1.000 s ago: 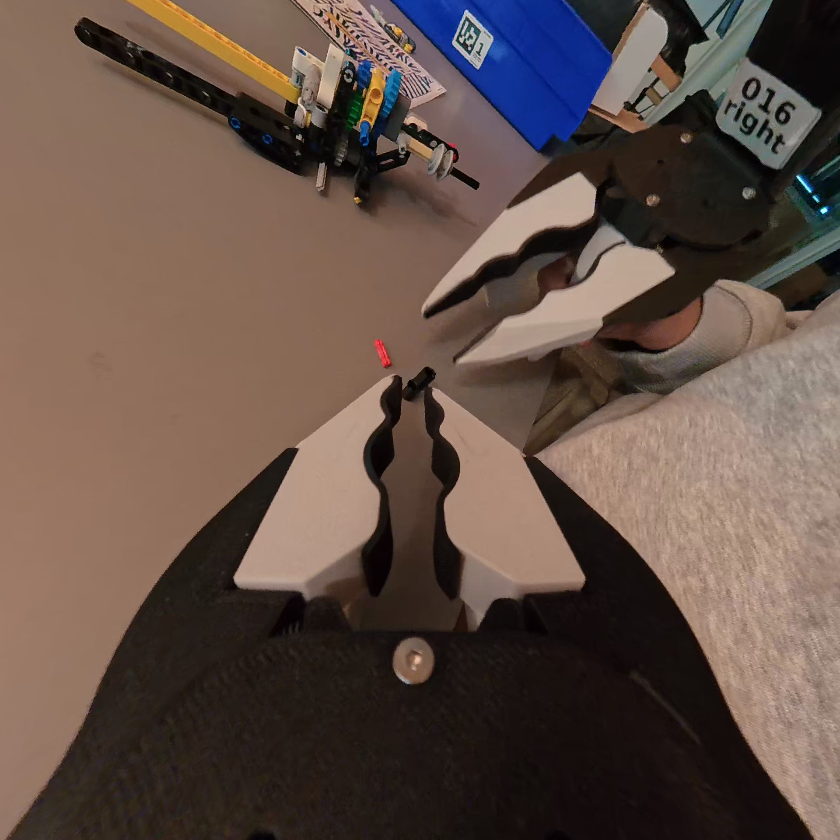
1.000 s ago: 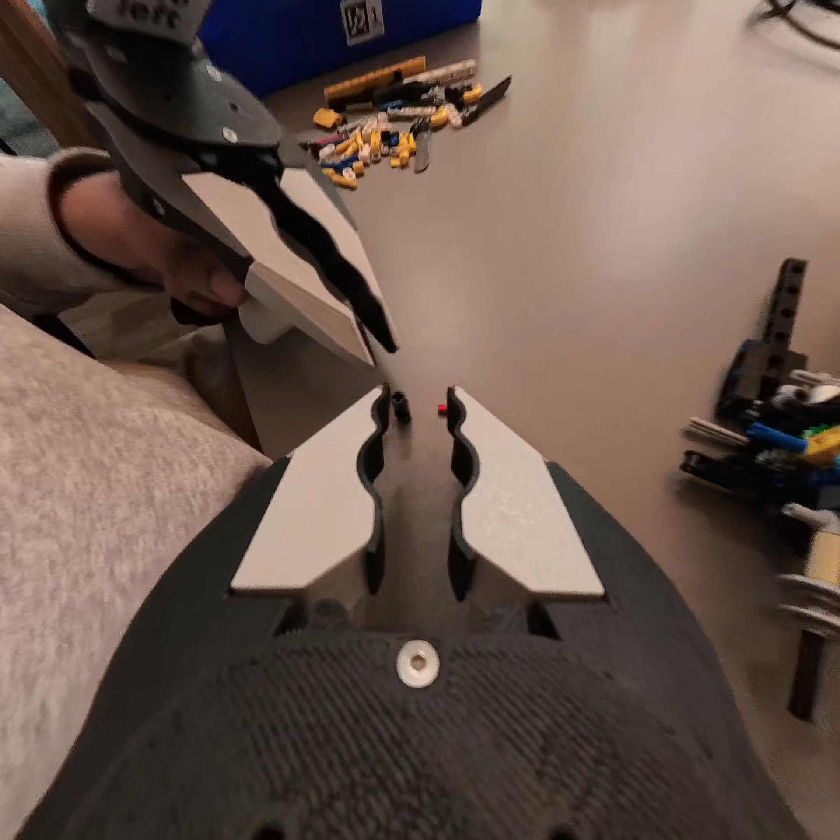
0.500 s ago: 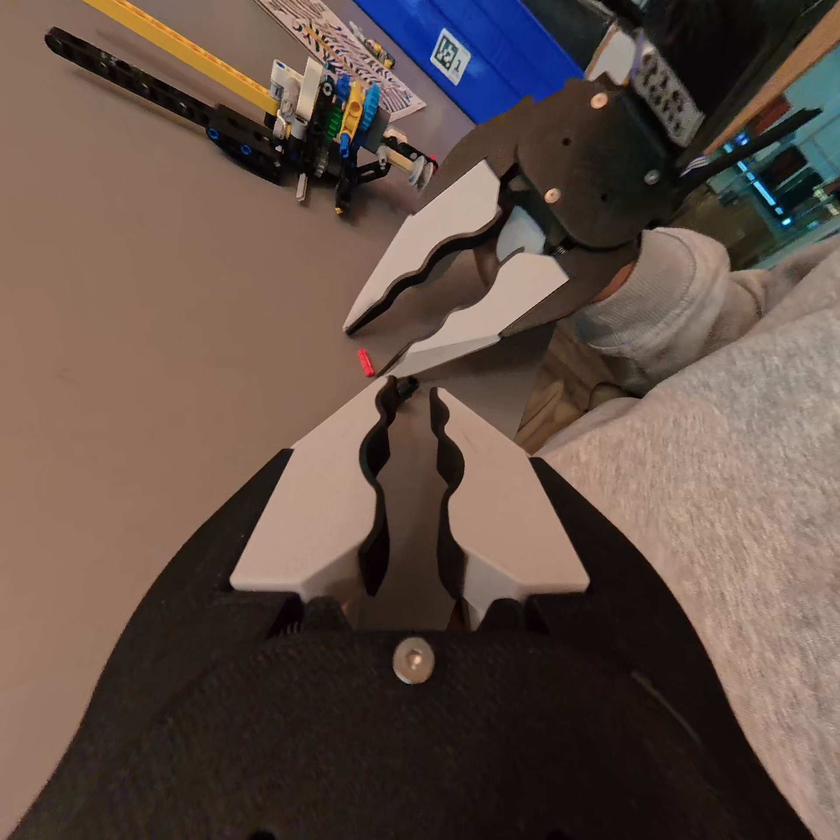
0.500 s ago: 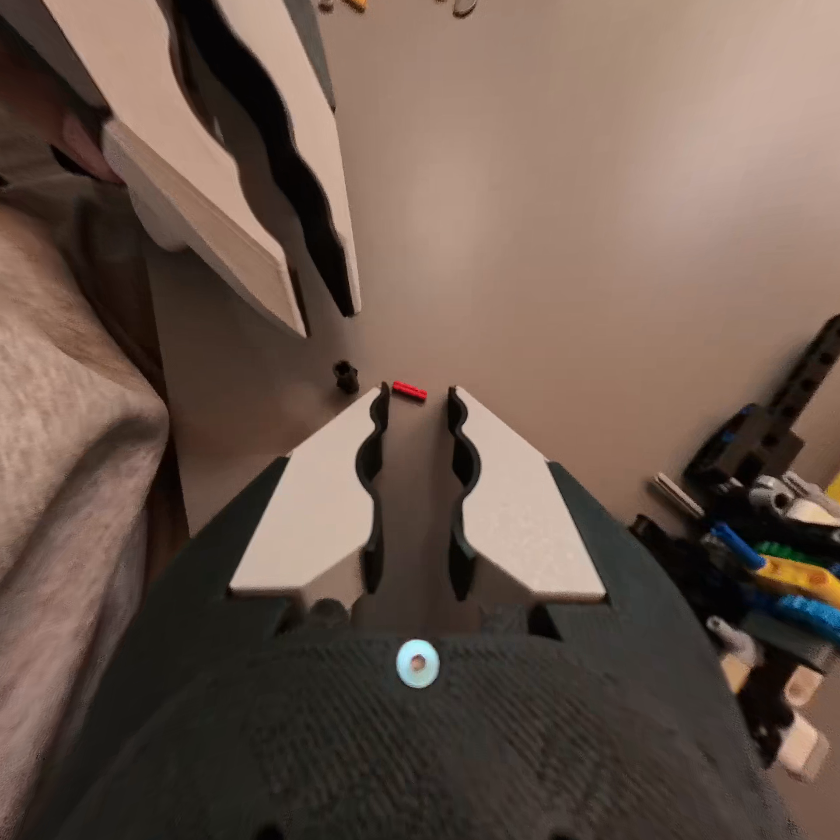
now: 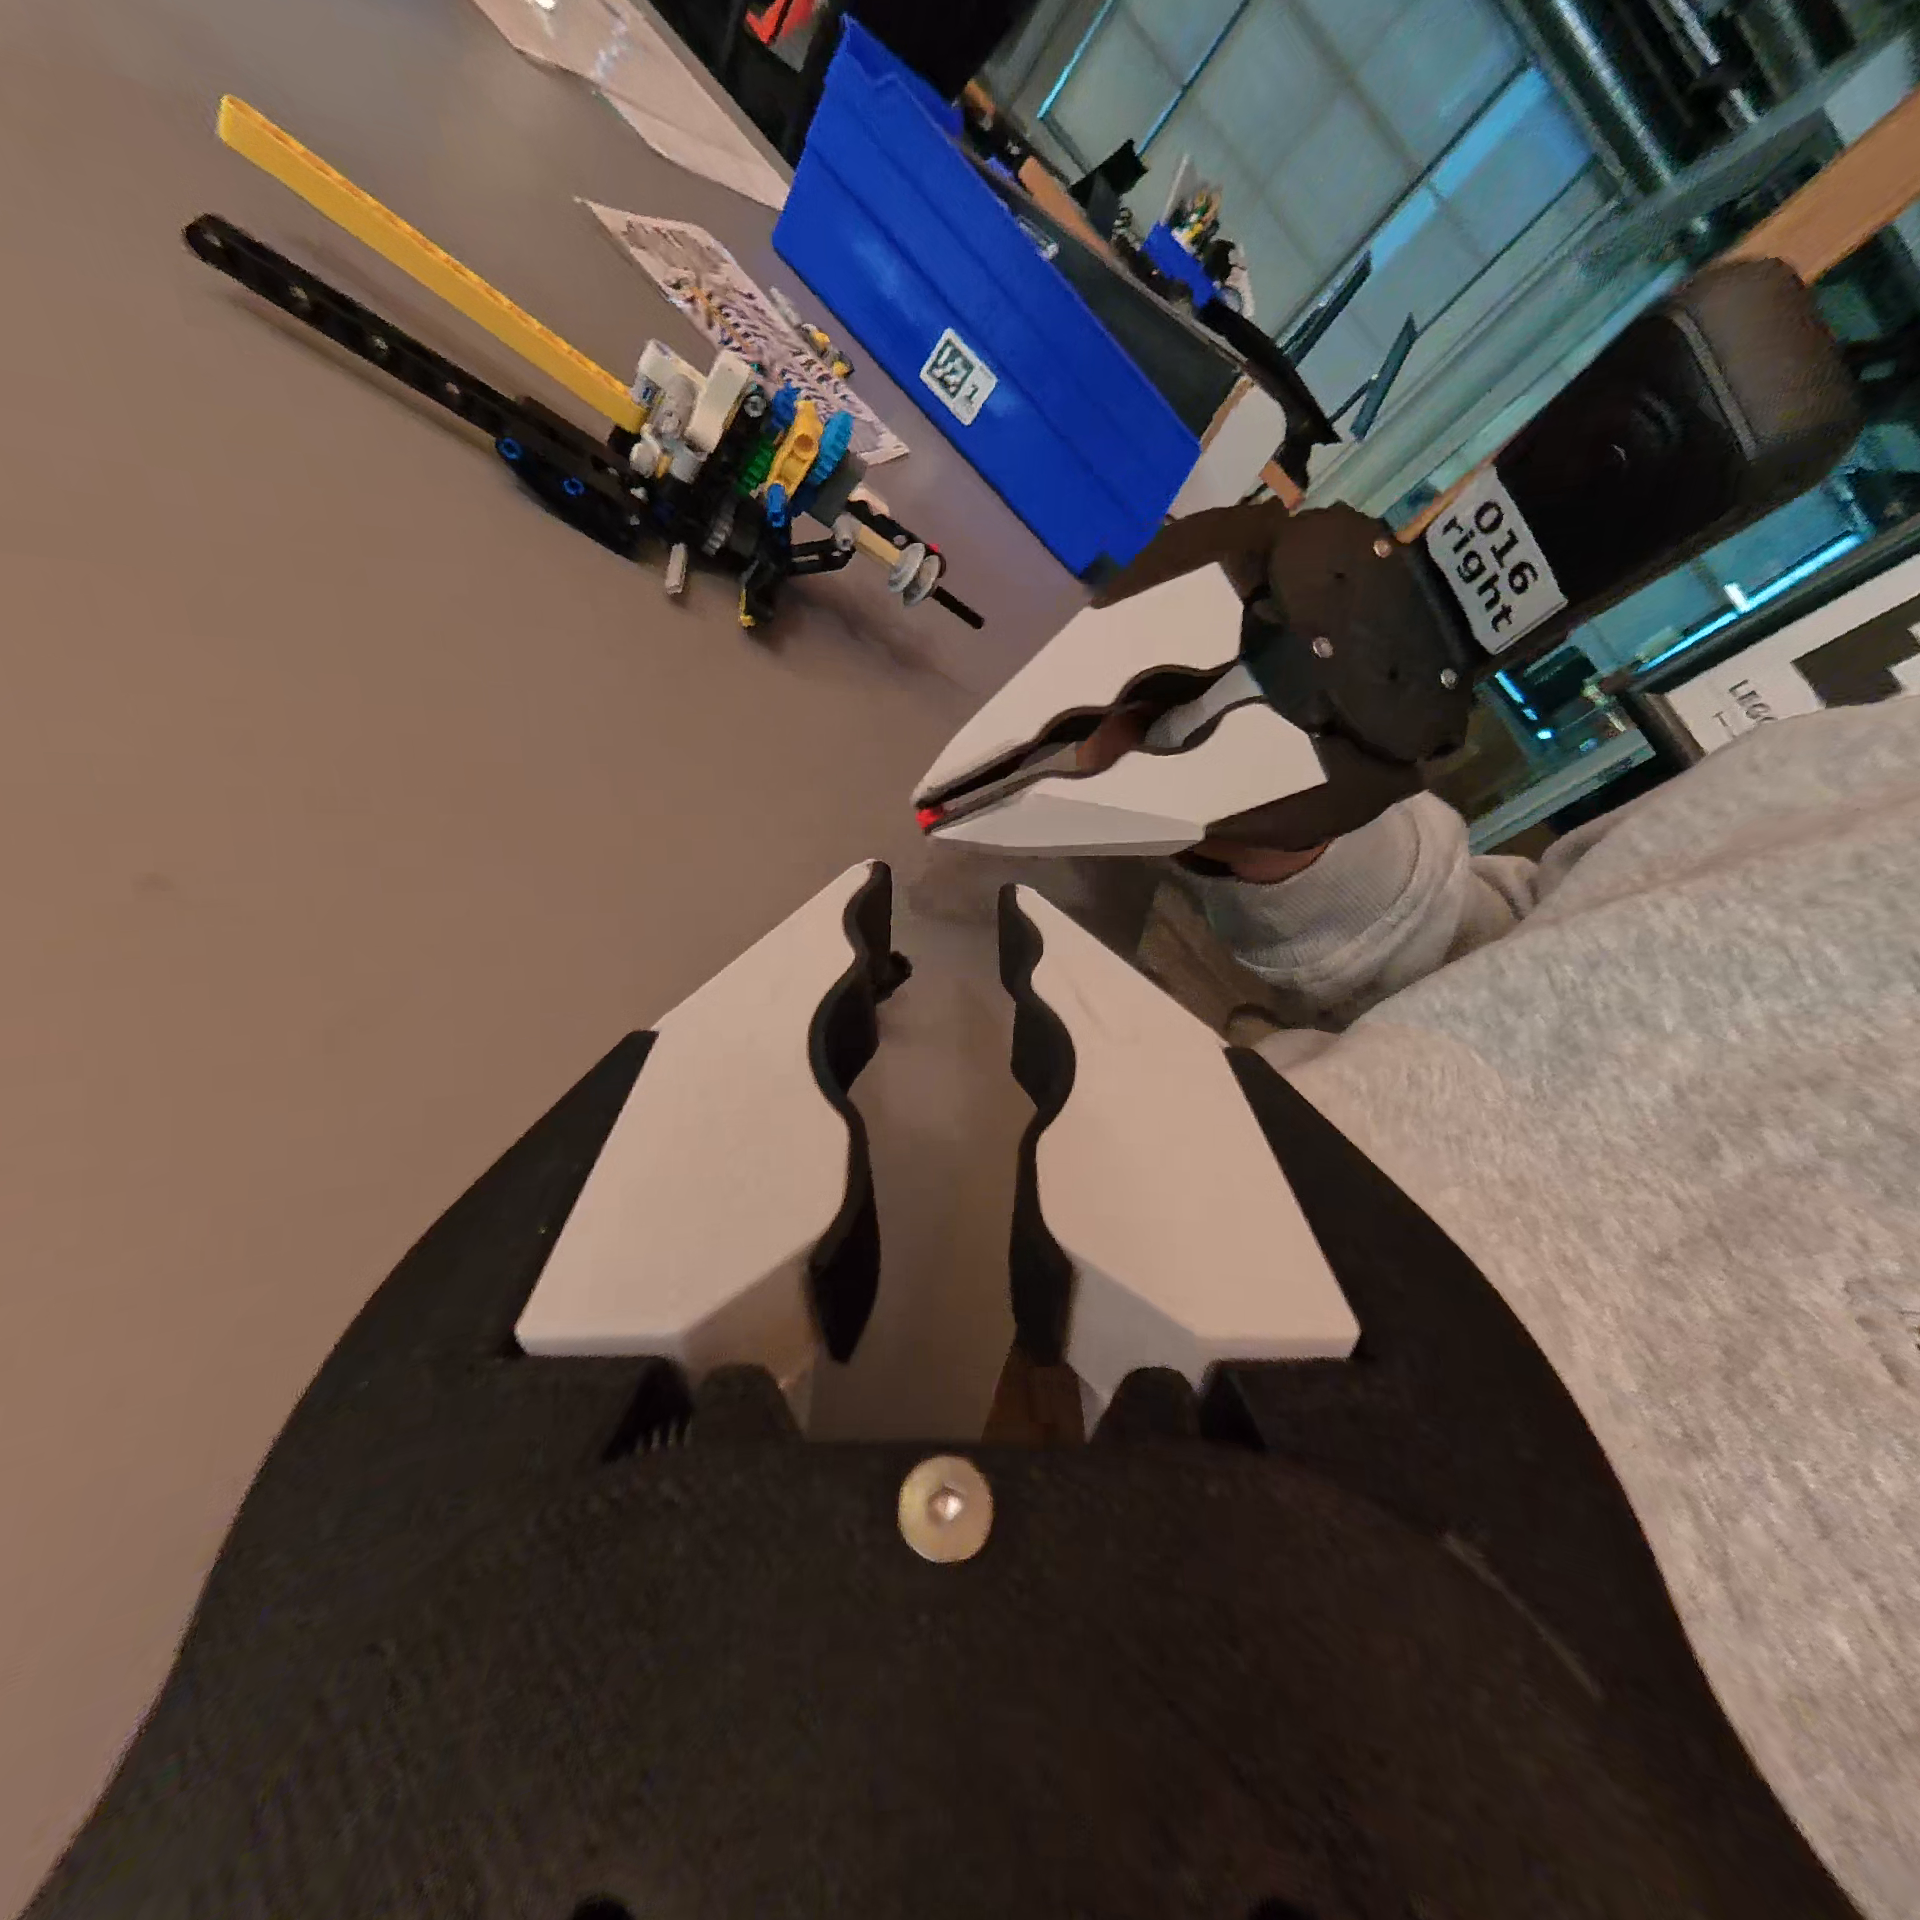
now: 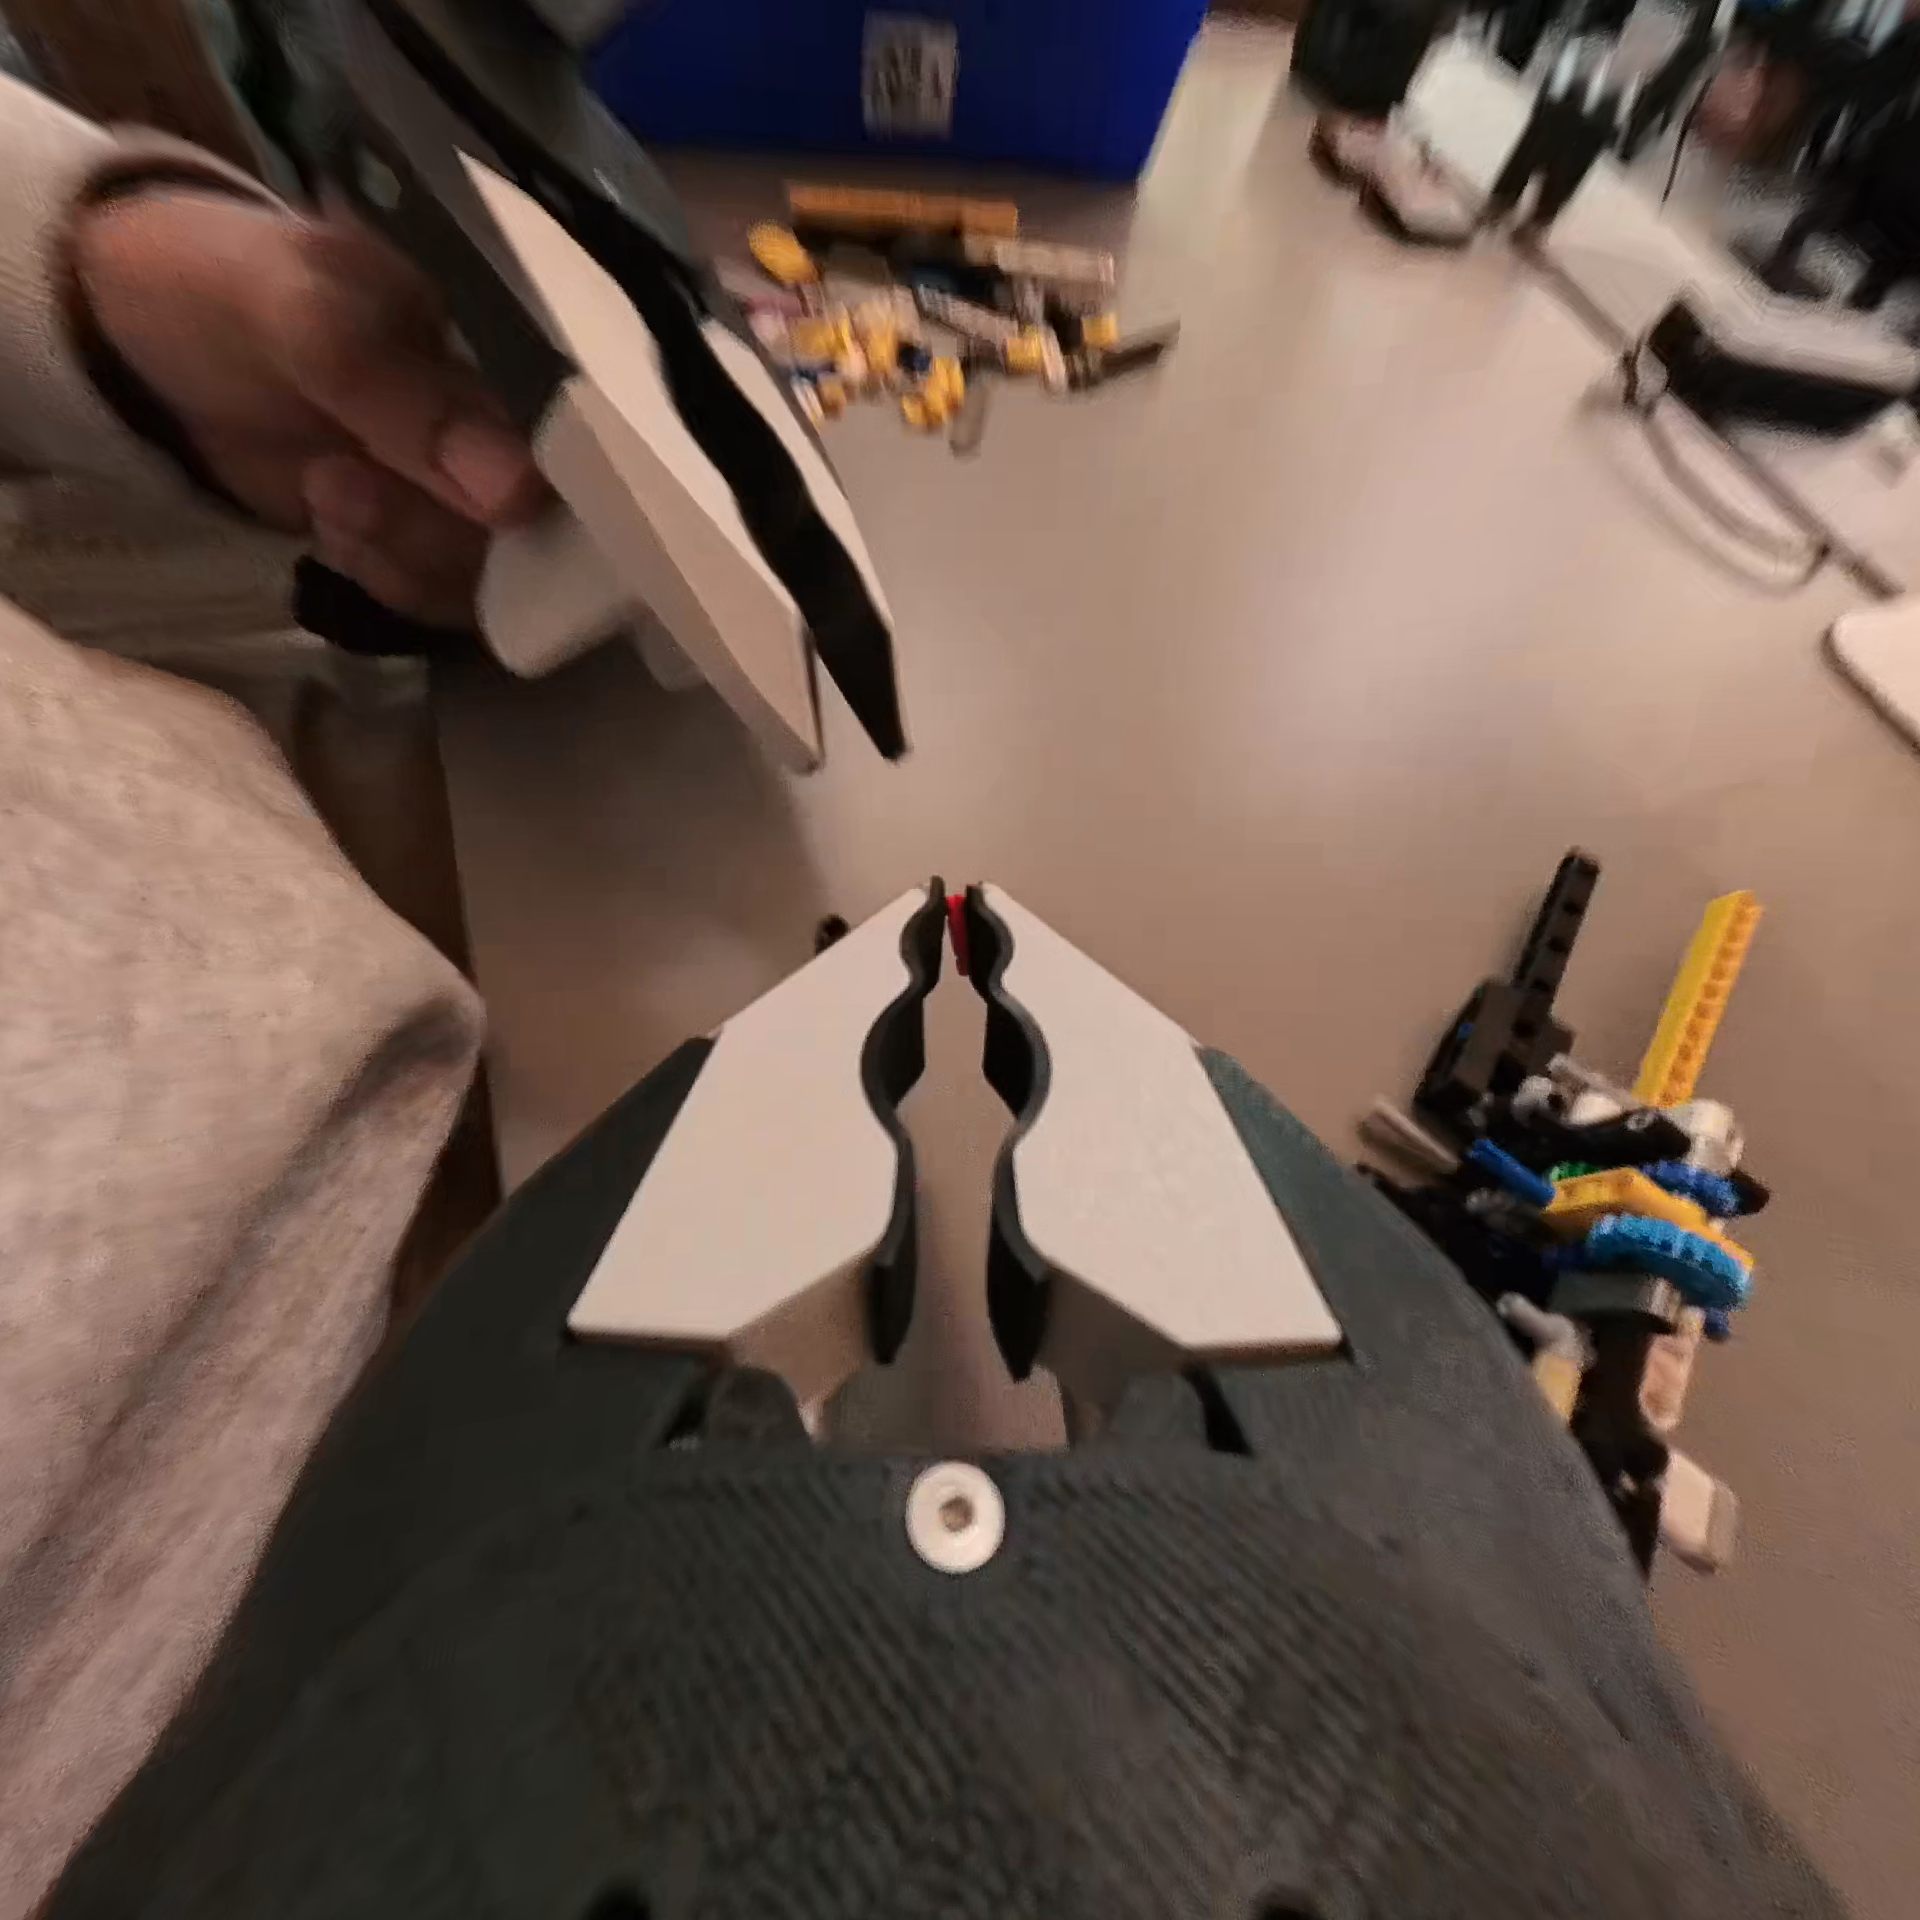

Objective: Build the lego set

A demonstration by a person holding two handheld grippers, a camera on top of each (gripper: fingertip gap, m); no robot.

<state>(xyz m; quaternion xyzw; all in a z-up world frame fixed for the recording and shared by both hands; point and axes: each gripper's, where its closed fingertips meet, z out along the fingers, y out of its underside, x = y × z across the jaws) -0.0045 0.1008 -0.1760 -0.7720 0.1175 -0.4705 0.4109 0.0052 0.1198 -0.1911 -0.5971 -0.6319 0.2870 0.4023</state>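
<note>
My right gripper (image 6: 951,896) is shut on a small red pin (image 6: 957,935), pinched at the fingertips and held just above the table. It also shows in the left wrist view (image 5: 928,821) with the red pin (image 5: 925,819) at its tip. My left gripper (image 5: 943,883) is open and empty, hovering over a small black pin (image 5: 894,971) that lies on the table beside its left finger. The black pin also shows in the right wrist view (image 6: 828,928). The part-built lego model (image 5: 727,468) with a yellow beam and a black beam lies farther out on the table.
A blue bin (image 5: 966,343) stands at the table's far side, with a printed instruction sheet (image 5: 727,301) beside it. A pile of loose lego parts (image 6: 935,322) lies in front of the bin. The person's grey sleeve (image 5: 1558,1195) fills the near side.
My right gripper has shut on the red pin that lay on the table and lifted it. My left gripper stays open over the black pin.
</note>
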